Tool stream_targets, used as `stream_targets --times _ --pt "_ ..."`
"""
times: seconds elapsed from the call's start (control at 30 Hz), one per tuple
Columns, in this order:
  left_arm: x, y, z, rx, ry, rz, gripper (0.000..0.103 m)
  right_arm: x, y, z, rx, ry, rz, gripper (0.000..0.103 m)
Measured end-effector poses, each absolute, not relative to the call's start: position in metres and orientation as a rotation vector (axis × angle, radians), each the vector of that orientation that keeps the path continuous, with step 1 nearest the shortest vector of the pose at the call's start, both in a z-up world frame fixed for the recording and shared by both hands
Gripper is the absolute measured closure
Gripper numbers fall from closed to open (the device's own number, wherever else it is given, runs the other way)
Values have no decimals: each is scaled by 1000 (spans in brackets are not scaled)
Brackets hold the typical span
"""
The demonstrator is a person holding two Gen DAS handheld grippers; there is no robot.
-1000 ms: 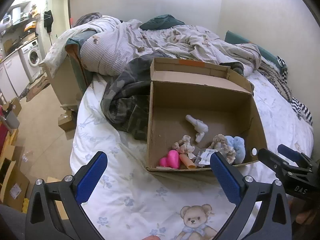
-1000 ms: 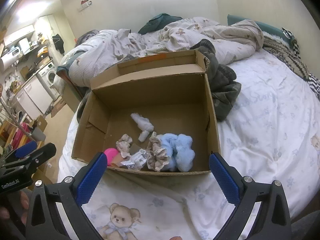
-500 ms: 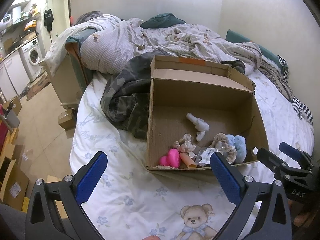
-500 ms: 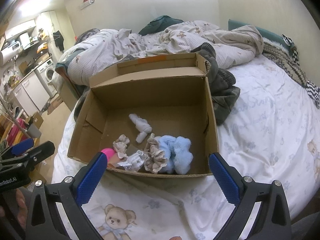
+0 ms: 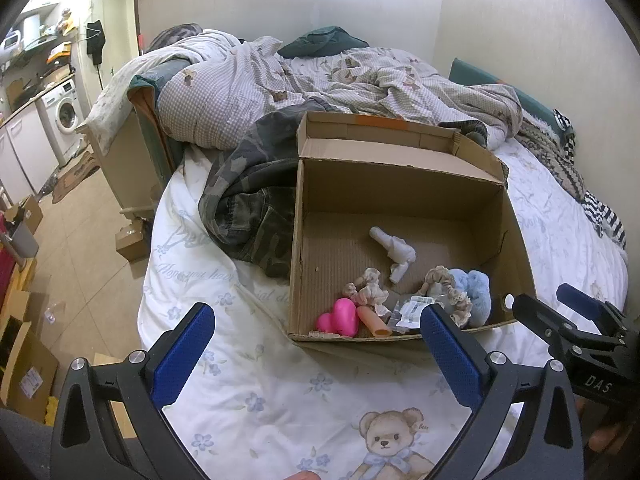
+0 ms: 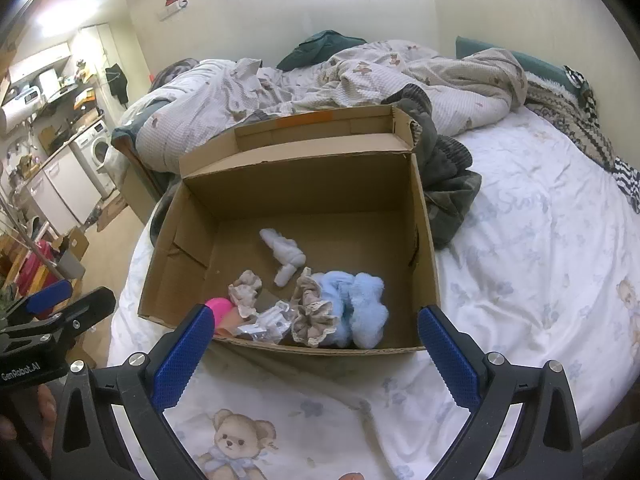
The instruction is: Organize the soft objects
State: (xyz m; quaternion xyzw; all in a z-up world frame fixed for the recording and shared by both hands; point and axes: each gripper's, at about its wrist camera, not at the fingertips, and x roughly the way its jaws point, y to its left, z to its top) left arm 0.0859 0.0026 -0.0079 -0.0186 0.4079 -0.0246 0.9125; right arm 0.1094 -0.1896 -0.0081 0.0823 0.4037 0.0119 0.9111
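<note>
An open cardboard box [image 5: 400, 192] [image 6: 304, 184] sits on the bed. Inside lie a white rolled sock [image 5: 394, 246] [image 6: 284, 254], a beige scrunchie [image 5: 366, 290] [image 6: 245, 290], a lace-edged beige scrunchie [image 6: 314, 316], a fluffy blue item [image 5: 476, 294] [image 6: 358, 306], a pink heart-shaped toy [image 5: 340, 318] [image 6: 220, 308], a peach tube [image 5: 372, 320] and a crumpled plastic wrapper [image 5: 412, 308] [image 6: 272, 322]. My left gripper [image 5: 316, 346] is open and empty, in front of the box. My right gripper [image 6: 312, 346] is open and empty at the box's near edge; it also shows in the left wrist view [image 5: 560, 316].
A camouflage garment [image 5: 248, 196] lies left of the box. A rumpled duvet [image 5: 320, 76] and pillows fill the far bed. The white bear-print sheet [image 5: 280, 392] lies under both grippers. Floor with cardboard boxes [image 5: 24, 364] and a washing machine [image 5: 66, 114] is to the left.
Both grippers have drawn back slightly from the box and stayed open. Nothing in the box has moved.
</note>
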Motion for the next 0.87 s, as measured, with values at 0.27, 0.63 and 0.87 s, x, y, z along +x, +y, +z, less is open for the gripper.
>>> stream_targets --times 0.27,0.63,0.87 --pt "86 2 -8 -38 841 -51 1 111 -194 -9 229 850 32 0" --pt "87 1 -8 -39 844 -55 0 112 -203 -12 289 863 29 0" --pt "87 0 -8 -61 842 -55 1 112 -202 -11 282 860 37 0"
